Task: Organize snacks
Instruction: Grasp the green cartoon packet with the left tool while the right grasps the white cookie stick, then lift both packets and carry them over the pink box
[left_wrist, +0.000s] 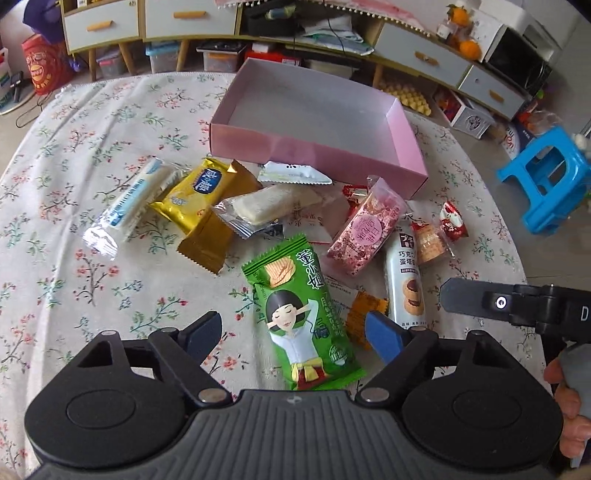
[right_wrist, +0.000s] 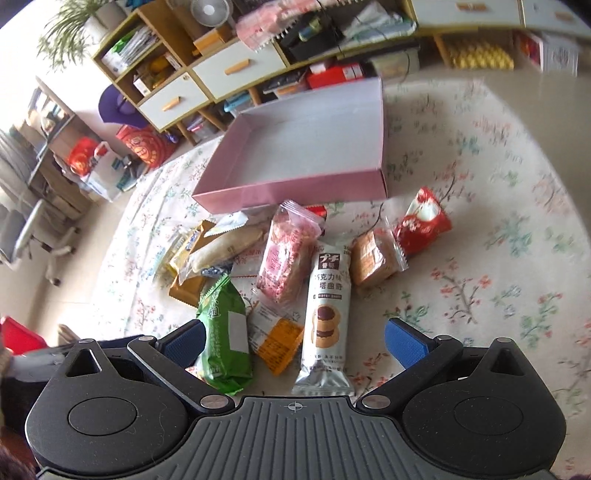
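The green chip packet (left_wrist: 303, 317) lies flat on the table (left_wrist: 74, 280) at the near edge of the snack pile, short of the empty pink box (left_wrist: 317, 122); judged light, puffy, slick-filmed and crushable, best pinched gently across its middle. The left hand-held gripper (left_wrist: 293, 334) straddles it, jaws spread wide, holding nothing. The right hand-held gripper (right_wrist: 293, 341) likewise stands agape over the white cookie packet (right_wrist: 325, 314).

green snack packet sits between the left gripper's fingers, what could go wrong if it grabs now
The green snack packet overlaps the orange packet, and the left gripper, open, has one finger right by it, so closing may pinch or drag both. The right gripper, also open, hovers over the same pile near the white cookie packet, so the two could collide. The pink box has a white sachet against its near wall, which could get knocked.
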